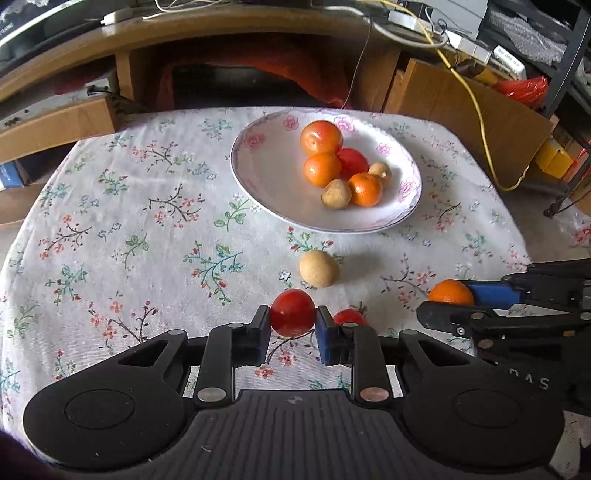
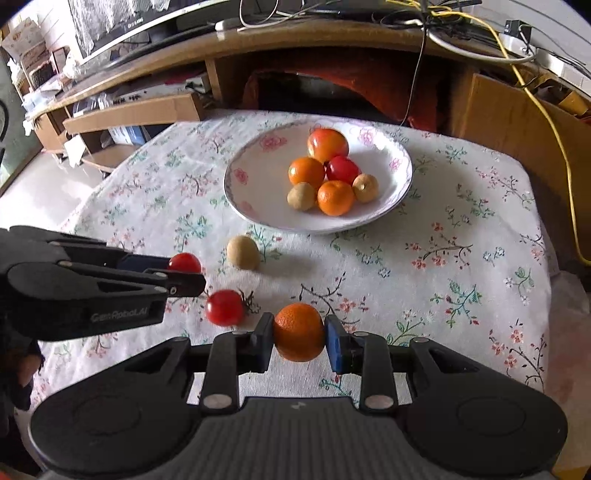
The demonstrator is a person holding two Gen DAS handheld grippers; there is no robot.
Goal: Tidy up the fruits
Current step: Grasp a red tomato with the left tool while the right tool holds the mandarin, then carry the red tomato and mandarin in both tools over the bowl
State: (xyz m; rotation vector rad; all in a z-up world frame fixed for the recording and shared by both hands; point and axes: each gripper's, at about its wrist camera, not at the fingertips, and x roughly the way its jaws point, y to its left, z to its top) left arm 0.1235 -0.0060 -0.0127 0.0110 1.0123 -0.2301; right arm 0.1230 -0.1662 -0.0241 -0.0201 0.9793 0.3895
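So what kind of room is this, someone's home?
Probably a lived-in home room: a table under a floral tablecloth, a flowered plate of fruit, and behind it a cluttered wooden desk with cables and cardboard boxes.

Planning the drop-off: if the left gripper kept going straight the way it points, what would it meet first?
The left gripper, shut on a red tomato, would probably meet the tan round fruit on the tablecloth first, before the plate; depth is uncertain.
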